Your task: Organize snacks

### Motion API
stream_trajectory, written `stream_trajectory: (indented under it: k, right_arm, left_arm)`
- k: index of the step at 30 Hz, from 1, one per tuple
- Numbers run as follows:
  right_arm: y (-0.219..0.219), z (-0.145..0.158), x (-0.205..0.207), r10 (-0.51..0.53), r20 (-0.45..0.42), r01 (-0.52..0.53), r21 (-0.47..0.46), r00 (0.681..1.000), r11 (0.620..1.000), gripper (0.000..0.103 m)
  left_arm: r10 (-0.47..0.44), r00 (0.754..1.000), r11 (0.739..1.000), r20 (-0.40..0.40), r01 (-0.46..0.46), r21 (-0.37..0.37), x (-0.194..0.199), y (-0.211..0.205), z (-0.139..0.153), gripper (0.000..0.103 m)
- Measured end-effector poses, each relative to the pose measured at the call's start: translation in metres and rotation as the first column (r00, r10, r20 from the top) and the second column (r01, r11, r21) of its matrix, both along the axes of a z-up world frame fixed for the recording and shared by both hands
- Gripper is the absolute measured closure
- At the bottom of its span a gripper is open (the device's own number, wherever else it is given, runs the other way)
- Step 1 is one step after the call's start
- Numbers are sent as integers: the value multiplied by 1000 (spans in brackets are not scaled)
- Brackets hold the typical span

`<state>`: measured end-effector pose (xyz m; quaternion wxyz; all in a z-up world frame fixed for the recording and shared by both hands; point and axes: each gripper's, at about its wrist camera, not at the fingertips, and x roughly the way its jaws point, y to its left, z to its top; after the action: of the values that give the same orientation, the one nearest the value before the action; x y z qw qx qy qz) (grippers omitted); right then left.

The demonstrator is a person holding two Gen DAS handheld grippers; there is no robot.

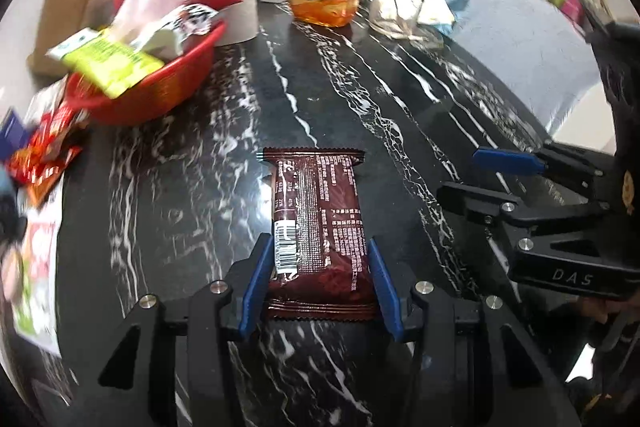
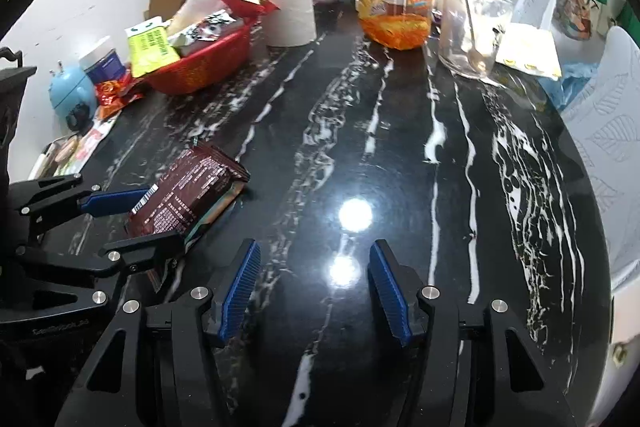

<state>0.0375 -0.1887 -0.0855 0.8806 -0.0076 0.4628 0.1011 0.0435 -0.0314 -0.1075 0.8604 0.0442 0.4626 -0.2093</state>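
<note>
Left wrist: claw [image 1: 318, 269] around brown snack packet [image 1: 318, 215]

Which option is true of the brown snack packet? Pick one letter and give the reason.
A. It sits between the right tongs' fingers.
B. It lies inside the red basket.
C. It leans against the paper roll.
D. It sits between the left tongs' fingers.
D. The brown snack packet sits between the blue fingers of the left tongs on the black marble table; the right tongs are open with nothing between them.
</note>
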Motion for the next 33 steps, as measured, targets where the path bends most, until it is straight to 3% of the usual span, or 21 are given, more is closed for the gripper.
stream_trajectory:
  k: [5,14,17,19,25,33]
  right_arm:
    - [2,3,-4,11,10,-11,6,1000,1000,46]
    - [-1,8,-8,1,21,-1,7,1000,1000,46]
    - [-4,10,-11,-9,26,9,5,1000,1000,46]
    - [-6,11,-11,-15,27,15,6,1000,1000,46]
    - [-9,11,-14,-26,25,26,8,999,1000,46]
    - [-7,9,-13,-12,18,12,4,1000,1000,46]
  left_arm:
    - [68,998,996,9,-68,-58,-14,4,-1,56]
    - [49,998,996,50,-45,-80,-24,-5,9,54]
    - [62,997,997,42,-59,-53,-25,-8,7,36]
    - [69,997,997,41,-67,-44,-25,-11,6,32]
    - [89,996,996,-15,-89,-1,-22,-16,-9,32]
    - [138,990,988,1,-138,74,-30,0,-9,31]
